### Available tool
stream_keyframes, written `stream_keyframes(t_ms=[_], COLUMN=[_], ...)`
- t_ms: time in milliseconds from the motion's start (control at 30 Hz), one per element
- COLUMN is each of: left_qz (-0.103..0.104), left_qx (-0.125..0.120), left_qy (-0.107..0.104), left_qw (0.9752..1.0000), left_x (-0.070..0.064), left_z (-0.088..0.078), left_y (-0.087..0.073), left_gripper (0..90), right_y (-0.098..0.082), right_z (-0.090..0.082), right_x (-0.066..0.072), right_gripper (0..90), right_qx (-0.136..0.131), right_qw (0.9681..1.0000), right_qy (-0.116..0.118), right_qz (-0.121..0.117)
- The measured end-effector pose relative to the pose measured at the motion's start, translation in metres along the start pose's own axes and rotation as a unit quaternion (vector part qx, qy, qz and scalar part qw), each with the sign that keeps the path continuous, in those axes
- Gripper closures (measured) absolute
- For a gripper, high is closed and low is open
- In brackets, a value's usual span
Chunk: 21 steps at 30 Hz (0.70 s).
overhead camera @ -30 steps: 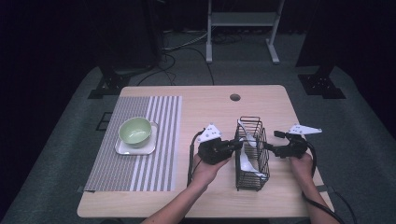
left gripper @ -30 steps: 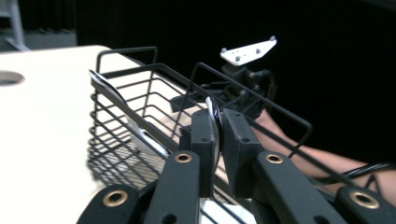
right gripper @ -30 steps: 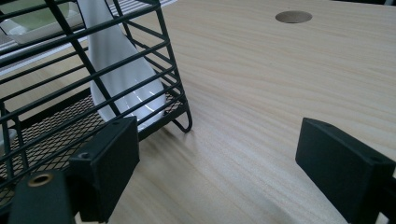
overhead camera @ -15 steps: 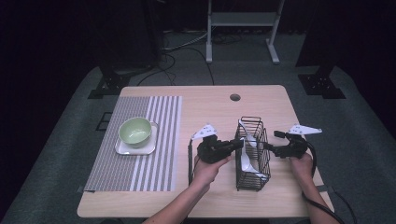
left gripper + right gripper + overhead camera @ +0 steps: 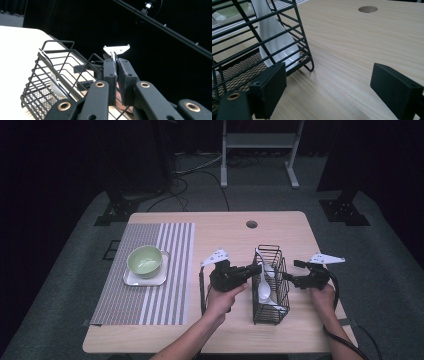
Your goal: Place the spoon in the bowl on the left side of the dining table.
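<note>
A black wire basket (image 5: 276, 268) stands on the right half of the wooden table, with white spoons (image 5: 264, 289) inside. My left gripper (image 5: 255, 268) reaches in from the basket's left and is shut on a thin white spoon handle (image 5: 114, 55), whose tip pokes out above the pads. The basket (image 5: 42, 72) and another spoon (image 5: 55, 86) lie to the left in that view. My right gripper (image 5: 290, 279) rests low at the basket's right side, open. Its jaws (image 5: 329, 80) stand wide apart over bare wood, with the left pad beside the basket's corner (image 5: 308, 63), where a white spoon (image 5: 274, 37) leans.
A green bowl (image 5: 145, 260) sits on a white square plate (image 5: 134, 280) on a striped placemat (image 5: 165, 285) at the left. A round cable hole (image 5: 251, 224) is near the table's far edge. Cables and stand legs lie on the floor beyond.
My left gripper has edged slightly to the left while still closed on the spoon handle. The right gripper has stayed put.
</note>
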<state>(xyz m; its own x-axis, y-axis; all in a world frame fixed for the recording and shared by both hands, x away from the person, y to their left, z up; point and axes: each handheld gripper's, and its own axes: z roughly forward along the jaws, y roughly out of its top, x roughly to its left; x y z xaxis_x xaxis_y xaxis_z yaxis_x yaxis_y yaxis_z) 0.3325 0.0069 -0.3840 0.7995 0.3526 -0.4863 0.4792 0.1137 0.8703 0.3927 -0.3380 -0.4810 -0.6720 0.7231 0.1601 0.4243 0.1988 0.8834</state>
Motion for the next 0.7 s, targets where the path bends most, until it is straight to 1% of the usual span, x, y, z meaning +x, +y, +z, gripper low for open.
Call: stream_keyframes(t_ms=[100,200,367,633,700], left_qz=[-0.006,-0.007,-0.014,-0.016,-0.02], left_qx=[-0.005,-0.009,-0.019,-0.029,-0.034], left_qy=[-0.005,-0.01,-0.021,-0.027,-0.029], left_qw=[1.0,0.9999,0.9995,0.9991,0.9988], left_x=[0.0,-0.002,-0.004,-0.008,-0.008], left_z=[-0.002,-0.004,-0.005,-0.009,-0.01], left_y=[0.003,0.005,0.009,0.018,0.02], left_gripper=[85.3,85.3,85.3,85.3,85.3], right_y=[0.0,0.0,0.0,0.0,0.0], right_z=[0.0,0.0,0.0,0.0,0.0], right_x=[0.0,0.0,0.0,0.0,0.0], right_gripper=[12.3,12.3,12.3,12.3,12.3], right_qx=[0.0,-0.001,0.0,0.0,0.0], right_qw=[1.0,1.0,1.0,1.0,1.0], right_qy=[0.0,0.0,-0.001,-0.002,-0.003], right_qz=[0.0,0.001,0.001,0.001,0.001])
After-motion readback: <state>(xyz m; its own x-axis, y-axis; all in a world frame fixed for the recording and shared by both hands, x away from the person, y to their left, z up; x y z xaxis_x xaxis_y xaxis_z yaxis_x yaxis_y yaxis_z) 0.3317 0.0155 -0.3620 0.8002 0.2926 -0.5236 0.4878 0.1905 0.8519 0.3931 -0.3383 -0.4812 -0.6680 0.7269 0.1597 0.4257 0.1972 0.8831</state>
